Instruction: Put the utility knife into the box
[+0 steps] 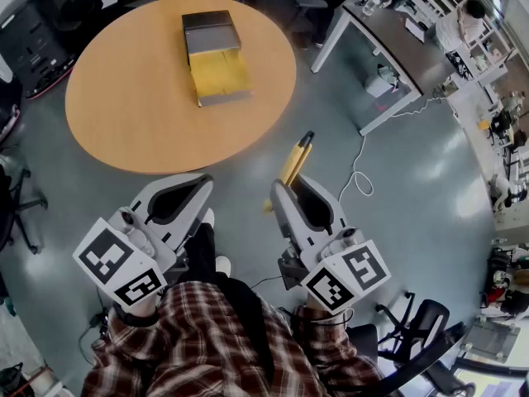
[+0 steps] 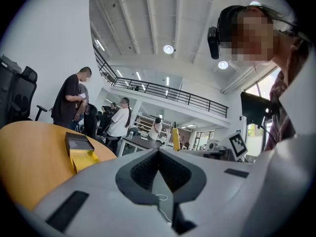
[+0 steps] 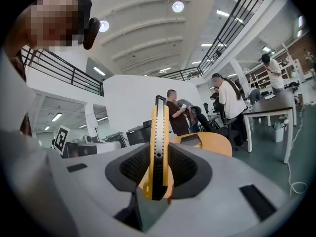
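**Grip state.** The right gripper [image 1: 285,190] has its fingers closed on the utility knife [image 3: 158,147]. The pads clamp the yellow handle near its rear end, and the broad handle keeps the fingers well spread. Most of the knife body projects forward past the fingertips. This grip appears chosen so that the free front end can enter the box first.

The left gripper [image 1: 183,195] is empty. Its fingers are closed together with nothing between them. It hangs beside the right gripper, low and close to the person, and seems to be parked out of the working path.

**Target.** The box [image 1: 213,56] lies open on the round counter [image 1: 124,106], toward the far side. Its gray section is at the far end and its yellow section faces the person. It is well apart from both grippers.

**Clearances.** The knife is over the floor [image 1: 331,131], short of the counter's near rim. That rim lies between the knife and the box, so the approach likely has to pass above it. The counter shows nothing but the box. A desk [image 1: 397,48] and a loose cable [image 1: 357,172] lie to the right, off the direct line.
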Tool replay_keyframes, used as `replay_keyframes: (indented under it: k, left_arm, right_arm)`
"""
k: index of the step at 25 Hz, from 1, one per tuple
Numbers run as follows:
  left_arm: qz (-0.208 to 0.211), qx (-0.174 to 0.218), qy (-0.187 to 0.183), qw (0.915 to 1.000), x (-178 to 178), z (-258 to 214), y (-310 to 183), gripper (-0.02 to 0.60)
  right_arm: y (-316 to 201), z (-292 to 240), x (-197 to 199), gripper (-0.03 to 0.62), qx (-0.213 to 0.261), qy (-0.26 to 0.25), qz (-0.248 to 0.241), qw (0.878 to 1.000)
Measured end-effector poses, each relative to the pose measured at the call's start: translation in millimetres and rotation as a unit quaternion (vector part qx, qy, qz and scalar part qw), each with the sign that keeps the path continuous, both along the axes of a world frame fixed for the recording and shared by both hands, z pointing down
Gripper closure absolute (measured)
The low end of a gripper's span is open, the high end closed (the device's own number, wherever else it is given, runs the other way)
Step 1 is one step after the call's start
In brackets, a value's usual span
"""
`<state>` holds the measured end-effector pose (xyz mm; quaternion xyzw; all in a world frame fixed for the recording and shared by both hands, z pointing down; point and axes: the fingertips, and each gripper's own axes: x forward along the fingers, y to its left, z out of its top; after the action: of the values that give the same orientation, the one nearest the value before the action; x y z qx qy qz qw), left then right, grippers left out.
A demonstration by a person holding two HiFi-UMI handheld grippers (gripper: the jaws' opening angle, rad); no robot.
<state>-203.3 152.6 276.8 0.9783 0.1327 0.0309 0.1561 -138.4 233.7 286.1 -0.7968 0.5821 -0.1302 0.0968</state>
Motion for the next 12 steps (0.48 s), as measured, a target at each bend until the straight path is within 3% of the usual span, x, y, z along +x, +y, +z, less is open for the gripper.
replay_keyframes:
  k: [4, 12]
  left_arm:
    - [0.004, -0.004, 0.003, 1.0, 22.2, -1.8, -23.2, 0.571]
    - [0.02, 0.008, 0.017, 0.9996, 100.3, -16.5, -105.9, 0.571]
  right_arm:
    - [-21.1, -2.8, 19.7, 0.47, -0.004, 0.002, 0.003, 1.0]
    - [-106.7, -17.3, 94.4, 0.47, -0.007, 0.019, 0.012, 1.0]
